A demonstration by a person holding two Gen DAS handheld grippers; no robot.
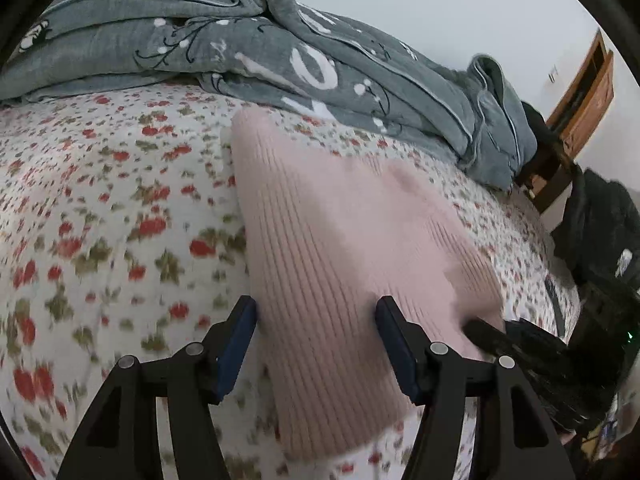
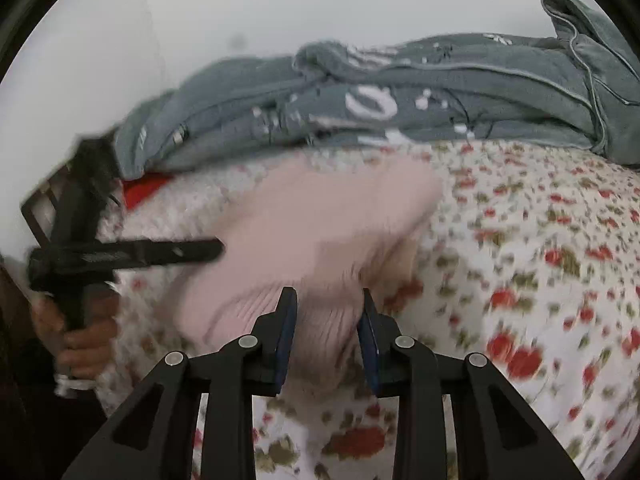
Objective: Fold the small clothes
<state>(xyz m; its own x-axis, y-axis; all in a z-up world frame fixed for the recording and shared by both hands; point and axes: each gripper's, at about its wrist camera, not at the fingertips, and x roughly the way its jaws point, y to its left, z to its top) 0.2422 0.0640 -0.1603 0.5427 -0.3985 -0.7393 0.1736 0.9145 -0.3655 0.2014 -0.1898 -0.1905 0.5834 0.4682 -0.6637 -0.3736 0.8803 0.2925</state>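
A pink ribbed knit garment (image 1: 344, 240) lies on the floral bedsheet (image 1: 112, 200). My left gripper (image 1: 316, 312) is open, its jaws spread wide over the garment's near left part, with nothing held. The right gripper shows at the garment's right edge in this view (image 1: 492, 336). In the right wrist view the garment (image 2: 312, 224) is blurred, and my right gripper (image 2: 328, 300) is partly open with a fold of the pink knit between its blue pads (image 2: 286, 336). The left gripper (image 2: 160, 252) reaches over the garment from the left, held by a hand.
A crumpled grey patterned blanket (image 1: 280, 52) lies along the far side of the bed, also in the right wrist view (image 2: 400, 92). A wooden cabinet (image 1: 588, 96) and dark bags (image 1: 600, 224) stand beyond the bed's right edge. A red item (image 2: 140, 192) peeks out under the blanket.
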